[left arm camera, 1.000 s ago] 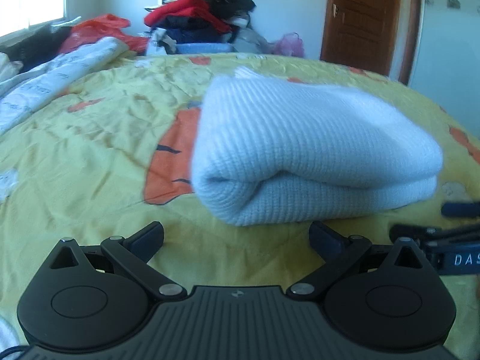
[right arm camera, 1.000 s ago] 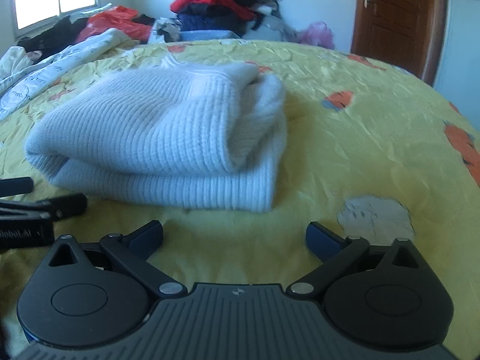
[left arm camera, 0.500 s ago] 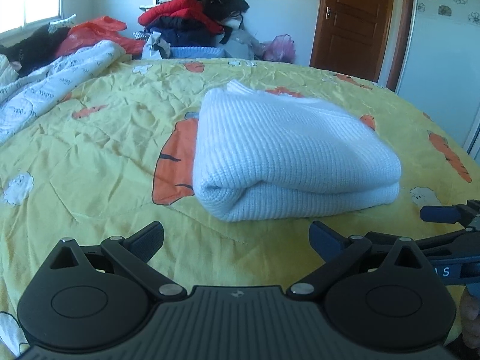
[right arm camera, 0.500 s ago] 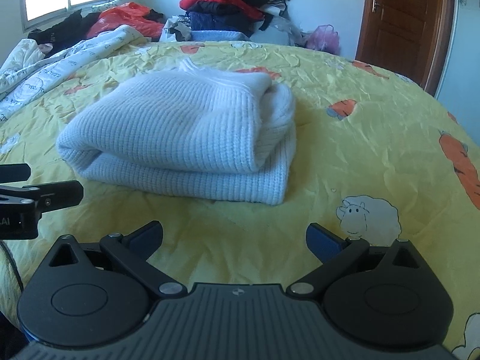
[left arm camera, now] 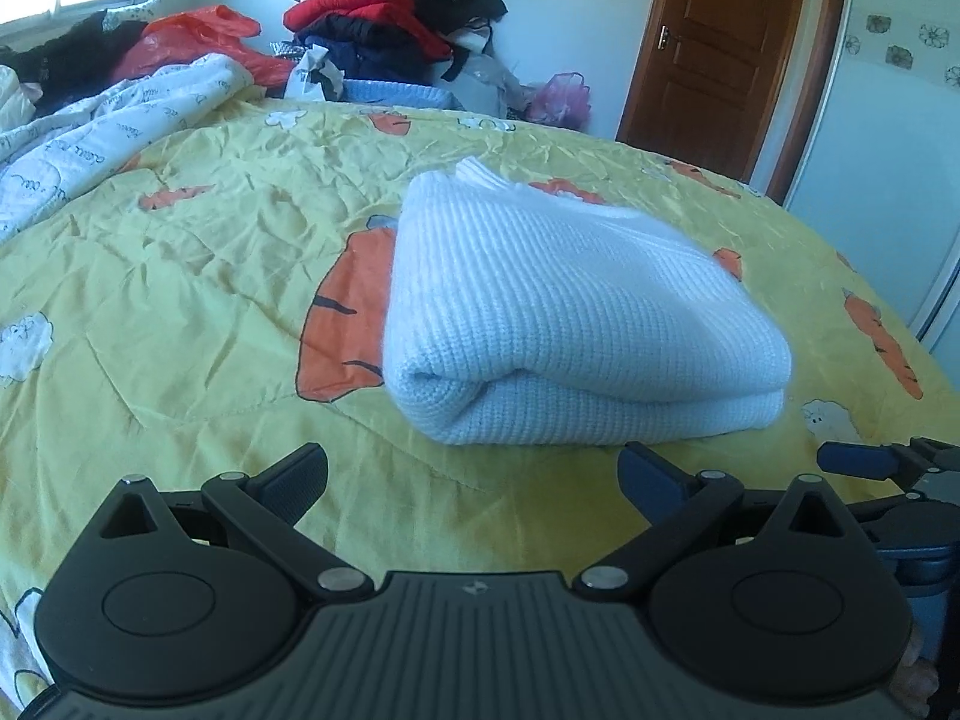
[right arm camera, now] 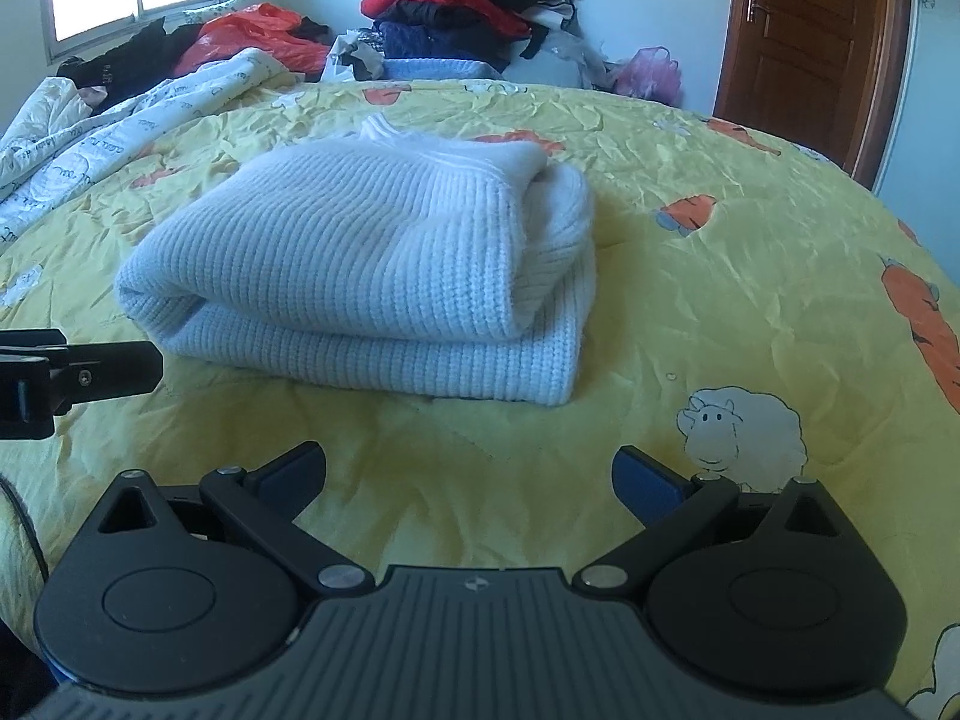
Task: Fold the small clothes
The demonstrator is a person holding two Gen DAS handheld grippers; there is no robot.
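Note:
A white knitted sweater lies folded in a thick bundle on the yellow bedspread; it also shows in the right wrist view. My left gripper is open and empty, a short way in front of the bundle's near fold. My right gripper is open and empty, in front of the bundle's near right corner. Each gripper's fingers show at the edge of the other's view: the right one, the left one.
A pile of red, black and blue clothes stands at the far edge of the bed. A white printed quilt lies at the far left. A brown door is at the back right.
Both grippers have drawn back and risen from the folded sweater, which now looks smaller and further away. Both have stayed open. The sweater has not moved.

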